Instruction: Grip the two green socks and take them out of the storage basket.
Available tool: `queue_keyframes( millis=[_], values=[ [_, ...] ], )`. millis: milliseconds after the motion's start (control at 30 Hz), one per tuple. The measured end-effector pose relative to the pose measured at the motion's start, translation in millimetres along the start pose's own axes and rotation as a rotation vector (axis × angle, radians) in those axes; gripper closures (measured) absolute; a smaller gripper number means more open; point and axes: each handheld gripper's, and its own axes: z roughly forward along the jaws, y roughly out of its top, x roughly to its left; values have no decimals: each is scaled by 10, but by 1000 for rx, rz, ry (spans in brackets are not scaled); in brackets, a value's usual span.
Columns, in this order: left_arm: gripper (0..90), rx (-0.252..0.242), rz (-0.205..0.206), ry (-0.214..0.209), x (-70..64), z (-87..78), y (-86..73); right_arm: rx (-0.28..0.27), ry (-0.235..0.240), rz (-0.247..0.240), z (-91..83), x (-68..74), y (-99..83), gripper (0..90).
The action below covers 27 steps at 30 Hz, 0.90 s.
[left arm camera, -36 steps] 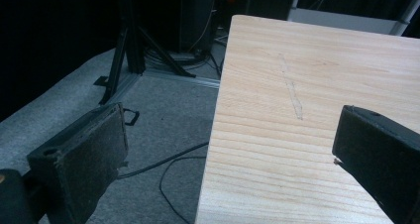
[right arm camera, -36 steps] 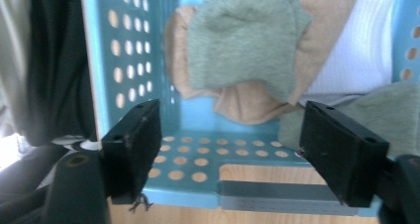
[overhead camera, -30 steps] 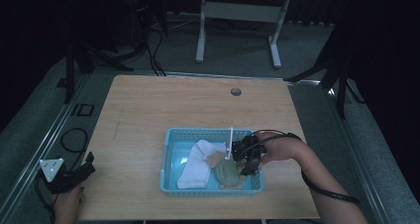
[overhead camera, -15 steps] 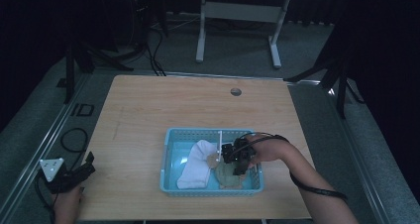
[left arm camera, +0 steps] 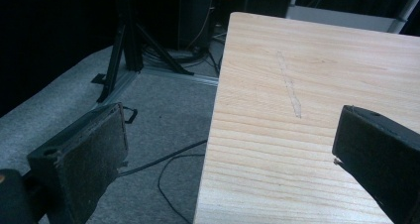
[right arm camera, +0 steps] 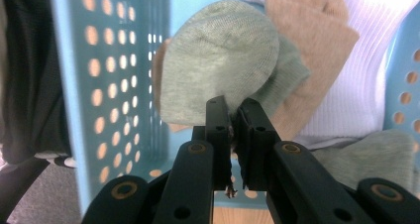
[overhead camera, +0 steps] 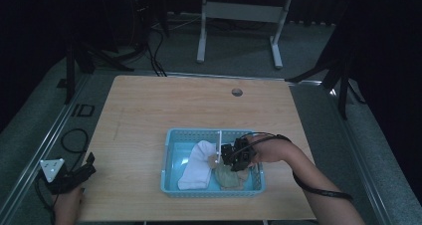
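High view: blue basket (overhead camera: 171, 185) sits on the table (overhead camera: 164, 110), toward its near edge. Right gripper (overhead camera: 222, 158) is over the basket's middle, arm coming in from the basket's right side. White sock (overhead camera: 196, 163) lies in the basket's left half. Green sock (overhead camera: 230, 177) lies at the basket's near right, under the gripper. Small tan bit just left of the gripper, hard to tell what. Left gripper (overhead camera: 82, 170) rests at the table's near left corner, well apart from the basket, with its grey plate (overhead camera: 51, 168) off the table edge.

Left gripper view: jaws wide apart, nothing between them. One jaw over the table, the other over the grey floor (left arm camera: 163, 110) beside it.

Right gripper view: jaws nearly closed, pinching the edge of the green sock (right arm camera: 223, 75). The sock hangs in front of the basket wall (right arm camera: 104, 85). A tan sock (right arm camera: 317, 40) is behind it, touching, and the white sock (right arm camera: 366, 75) is behind that. Another green piece (right arm camera: 376, 149) lies at the basket's bottom right.
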Motion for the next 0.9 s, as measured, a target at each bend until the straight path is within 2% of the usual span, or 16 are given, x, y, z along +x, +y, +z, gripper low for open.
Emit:
queue_keyframes(
  millis=[33, 167, 300, 567, 700, 900],
  values=[
    [7, 0, 0, -1, 1, 1, 0, -8, 0, -7, -72, 26, 7, 845],
    [7, 3, 0, 0, 2, 1, 1, -19, 3, -11, -148, 39, 0, 845],
    [7, 4, 1, 0, 1, 2, 1, -30, -5, -13, -306, 47, -22, 846],
    [7, 6, 0, -1, 3, 1, 1, -50, -40, -8, -564, 78, -69, 846],
    [7, 7, 0, -1, 3, 3, 2, -77, -55, -2, -685, 88, -122, 845],
    [7, 8, 0, 0, 2, 2, 2, -91, -80, 14, -835, 112, -212, 846]
  ],
)
